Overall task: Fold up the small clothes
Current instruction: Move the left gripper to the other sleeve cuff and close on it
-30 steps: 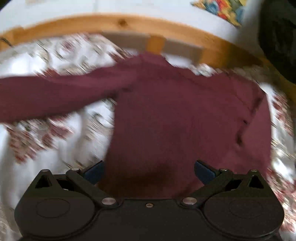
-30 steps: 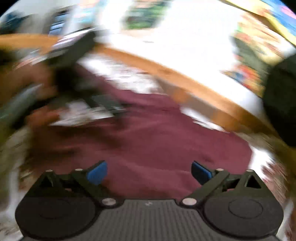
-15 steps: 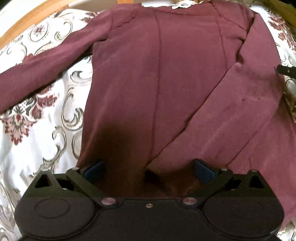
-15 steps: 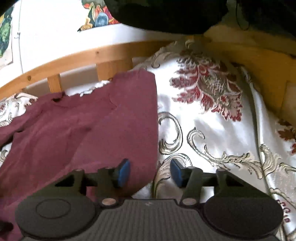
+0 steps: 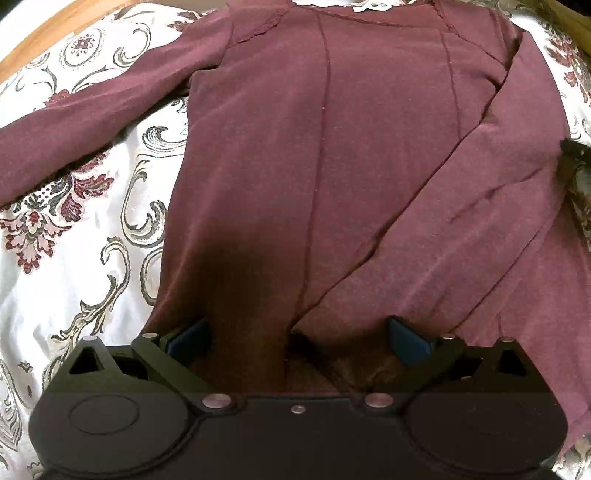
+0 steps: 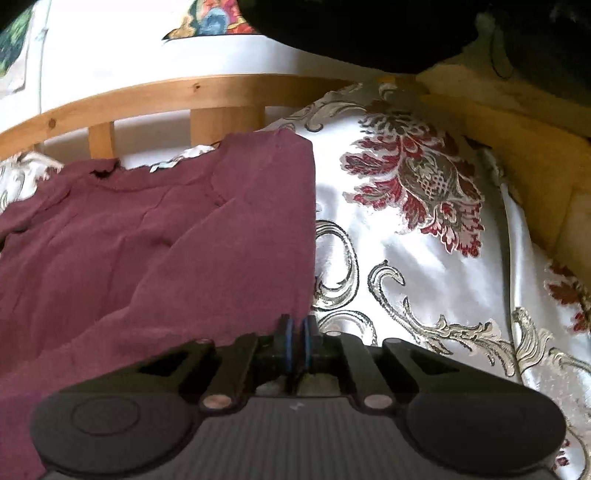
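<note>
Left hand-held gripper (image 5: 297, 334) spread wide over maroon top (image 5: 332, 166). Right hand-held gripper (image 6: 296, 341) pinching top's side edge; bedspread (image 6: 424, 240) beneath.

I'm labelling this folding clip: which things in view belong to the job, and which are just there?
Job:
- maroon top
- left gripper, open over the hem
- right gripper, shut at the top's edge

Just there:
- floral bedspread
- wooden bed frame
- poster

Right hand-held gripper (image 6: 296, 338) pinched at maroon shirt (image 6: 155, 236) edge — floral bedspread (image 6: 417, 236) beneath
</note>
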The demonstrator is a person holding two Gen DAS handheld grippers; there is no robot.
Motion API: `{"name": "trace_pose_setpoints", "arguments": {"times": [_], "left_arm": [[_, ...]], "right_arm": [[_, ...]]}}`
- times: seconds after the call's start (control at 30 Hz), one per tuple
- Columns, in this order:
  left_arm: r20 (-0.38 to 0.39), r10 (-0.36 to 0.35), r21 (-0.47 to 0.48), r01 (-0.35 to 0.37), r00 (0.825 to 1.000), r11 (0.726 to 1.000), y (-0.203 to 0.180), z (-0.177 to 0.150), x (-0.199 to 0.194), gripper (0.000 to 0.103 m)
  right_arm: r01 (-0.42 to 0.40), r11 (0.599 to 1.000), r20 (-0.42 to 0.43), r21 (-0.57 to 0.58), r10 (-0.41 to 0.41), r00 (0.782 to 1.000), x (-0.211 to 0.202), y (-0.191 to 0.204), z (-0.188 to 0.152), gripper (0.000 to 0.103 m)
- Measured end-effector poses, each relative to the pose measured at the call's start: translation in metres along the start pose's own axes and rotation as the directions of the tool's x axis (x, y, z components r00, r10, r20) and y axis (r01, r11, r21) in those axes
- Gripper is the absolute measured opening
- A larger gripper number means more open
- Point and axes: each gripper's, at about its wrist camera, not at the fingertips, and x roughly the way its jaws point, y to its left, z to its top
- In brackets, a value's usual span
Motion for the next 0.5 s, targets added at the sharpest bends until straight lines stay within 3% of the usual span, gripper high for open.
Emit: {"name": "trace_pose_setpoints", "arguments": {"times": [0.07, 0.13, 0.27, 0.3, 0.33, 0.43, 0.5], "left_arm": [[0.000, -0.009, -0.016, 0.009, 1.000, 1.000, 0.005, 0.001, -0.004, 0.102], [0.008, -0.002, -0.037, 0.003, 1.000, 0.999, 0.012, 0.002, -0.007, 0.102], [0.079, 0.024, -0.105, -0.015, 0.997, 0.994, 0.031, -0.001, -0.032, 0.102], [0.110, 0.038, -0.130, -0.024, 0.993, 0.991, 0.038, 0.000, -0.040, 0.102], [0.158, 0.061, -0.165, -0.034, 0.986, 0.986, 0.046, -0.001, -0.051, 0.102], [0.323, 0.151, -0.264, -0.064, 0.934, 0.962, 0.079, 0.001, -0.093, 0.102], [0.379, 0.211, -0.295, -0.098, 0.901, 0.950, 0.109, 0.009, -0.117, 0.102]], "right_arm": [[0.004, 1.000, 0.005, -0.020, -0.004, 1.000, -0.004, 0.005, 0.000, 0.023], [0.001, 0.999, 0.022, -0.035, -0.001, 1.000, -0.012, 0.010, 0.000, 0.052], [-0.029, 0.999, 0.066, -0.036, 0.031, 0.997, -0.036, 0.019, 0.003, 0.069], [-0.041, 0.999, 0.073, -0.036, 0.043, 0.996, -0.041, 0.021, 0.004, 0.078], [-0.057, 0.998, 0.077, -0.036, 0.059, 0.995, -0.048, 0.023, 0.004, 0.086], [-0.130, 0.990, 0.089, -0.047, 0.134, 0.987, -0.067, 0.030, 0.003, 0.097], [-0.185, 0.981, 0.088, -0.055, 0.189, 0.978, -0.081, 0.036, 0.003, 0.101]]}}
